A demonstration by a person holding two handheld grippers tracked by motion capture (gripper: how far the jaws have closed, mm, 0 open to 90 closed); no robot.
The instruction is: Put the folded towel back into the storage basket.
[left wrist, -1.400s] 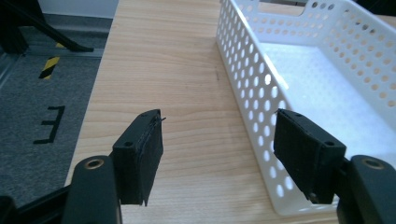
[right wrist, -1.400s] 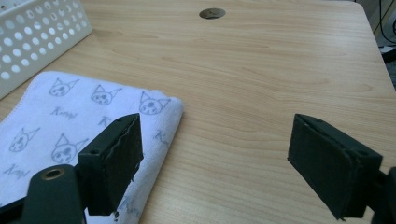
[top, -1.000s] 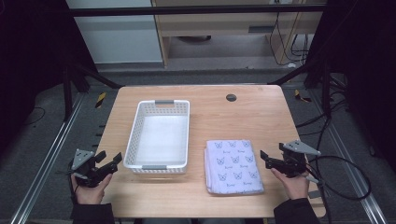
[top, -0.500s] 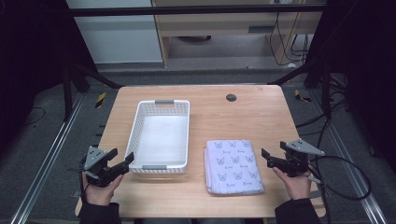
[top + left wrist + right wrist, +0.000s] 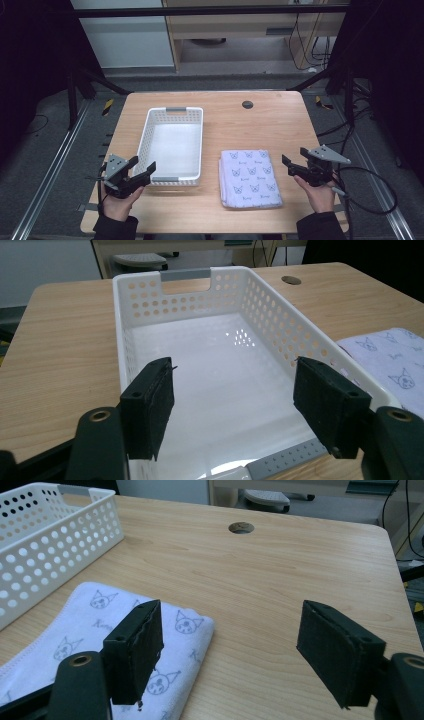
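Observation:
An empty white perforated basket (image 5: 201, 142) stands left of centre on the wooden table (image 5: 280, 125). A folded white towel with cat prints (image 5: 248, 177) lies flat to its right. In the high view my left gripper (image 5: 142, 166) is open at the basket's near left corner. In the left gripper view its jaws straddle the basket's (image 5: 280, 315) near end, and the towel's edge (image 5: 390, 357) shows at the right. My right gripper (image 5: 287, 166) is open just right of the towel, holding nothing. In the right gripper view its left jaw hangs over the towel's (image 5: 90, 625) corner.
A round cable hole (image 5: 247, 104) sits near the table's far edge. Metal frame rails (image 5: 50, 165) run along both sides of the table, and a black cable (image 5: 370, 200) trails from the right gripper. Bare wood lies beyond the towel.
My left gripper has moved right and forward from the table's left edge to the basket's near left corner. The right gripper has stayed put.

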